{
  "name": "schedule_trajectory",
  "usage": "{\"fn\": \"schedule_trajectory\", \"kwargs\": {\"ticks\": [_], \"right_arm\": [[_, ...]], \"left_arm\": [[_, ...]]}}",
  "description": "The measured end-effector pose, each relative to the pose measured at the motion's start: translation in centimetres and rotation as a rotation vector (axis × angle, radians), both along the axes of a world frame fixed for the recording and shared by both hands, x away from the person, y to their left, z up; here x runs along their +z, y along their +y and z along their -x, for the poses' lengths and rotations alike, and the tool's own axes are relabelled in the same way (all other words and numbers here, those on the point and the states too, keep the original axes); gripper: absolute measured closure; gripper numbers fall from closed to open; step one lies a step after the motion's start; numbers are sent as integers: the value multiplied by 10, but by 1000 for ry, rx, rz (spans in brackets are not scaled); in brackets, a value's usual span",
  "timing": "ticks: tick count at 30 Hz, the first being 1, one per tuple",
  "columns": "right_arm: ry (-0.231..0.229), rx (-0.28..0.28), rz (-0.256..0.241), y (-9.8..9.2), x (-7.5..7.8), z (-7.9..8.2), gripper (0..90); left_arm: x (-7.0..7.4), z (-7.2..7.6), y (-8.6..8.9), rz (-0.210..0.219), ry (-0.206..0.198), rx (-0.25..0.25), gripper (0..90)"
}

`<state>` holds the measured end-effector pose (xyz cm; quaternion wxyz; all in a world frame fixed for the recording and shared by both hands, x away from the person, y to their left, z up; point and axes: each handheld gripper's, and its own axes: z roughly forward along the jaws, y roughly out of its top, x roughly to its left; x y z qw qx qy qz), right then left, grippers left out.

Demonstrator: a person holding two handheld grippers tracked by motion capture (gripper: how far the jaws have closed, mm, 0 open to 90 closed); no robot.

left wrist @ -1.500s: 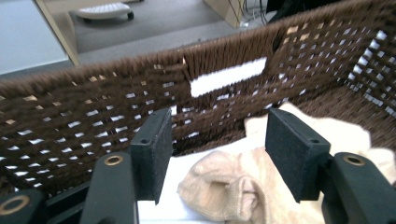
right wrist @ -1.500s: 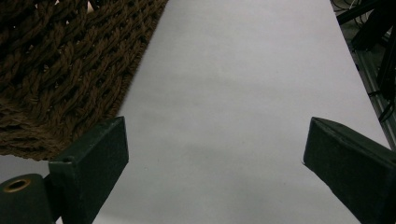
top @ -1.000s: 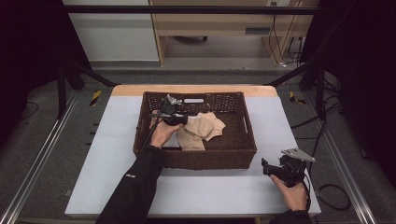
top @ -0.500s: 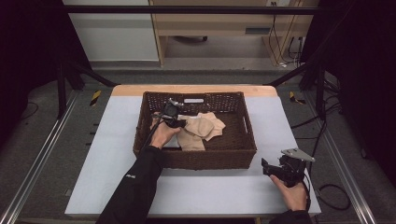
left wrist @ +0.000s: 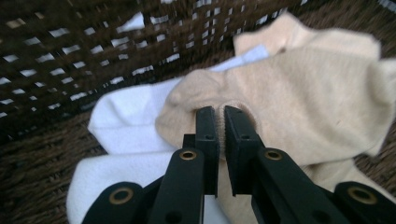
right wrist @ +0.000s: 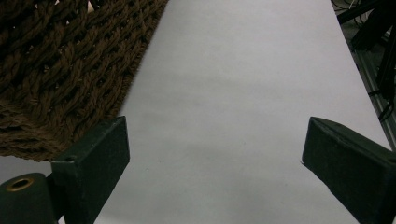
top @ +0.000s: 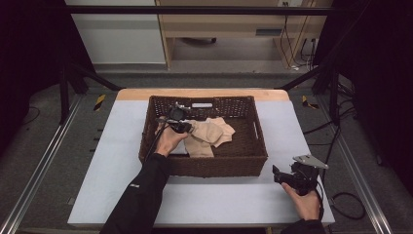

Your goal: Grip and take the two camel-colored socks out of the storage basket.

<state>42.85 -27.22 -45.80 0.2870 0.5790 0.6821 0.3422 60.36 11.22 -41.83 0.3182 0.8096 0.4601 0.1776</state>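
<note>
While the right gripper rests spread wide on the table near the front right corner of the wicker basket, the left gripper pinches a beige sock inside that basket.

Nearest, the idle jaws face bare tabletop; farther in, the left jaws are clamped on a fold at the soft, rumpled sock's edge, where it lies over a white sock. This looks like the grasp step; the next move probably calls for a clean lift without dragging the white one along.
</note>
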Motion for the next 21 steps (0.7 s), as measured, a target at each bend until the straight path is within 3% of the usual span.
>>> {"fn": "schedule_trajectory", "kwargs": {"ticks": [2,4,11,16,21], "right_arm": [[0,-1,-1,0,0,0,76],[1,-5,-1,-1,1,0,76],[-1,-7,-2,-2,1,0,76],[-5,-11,-2,-2,1,0,76],[-5,-12,-1,-3,2,1,76]], "left_arm": [[4,2,1,6,-24,-6,846],[8,3,3,46,-50,-9,848],[27,12,9,123,-138,-15,853],[47,28,12,203,-232,-38,857],[63,43,13,249,-298,-64,859]]}}
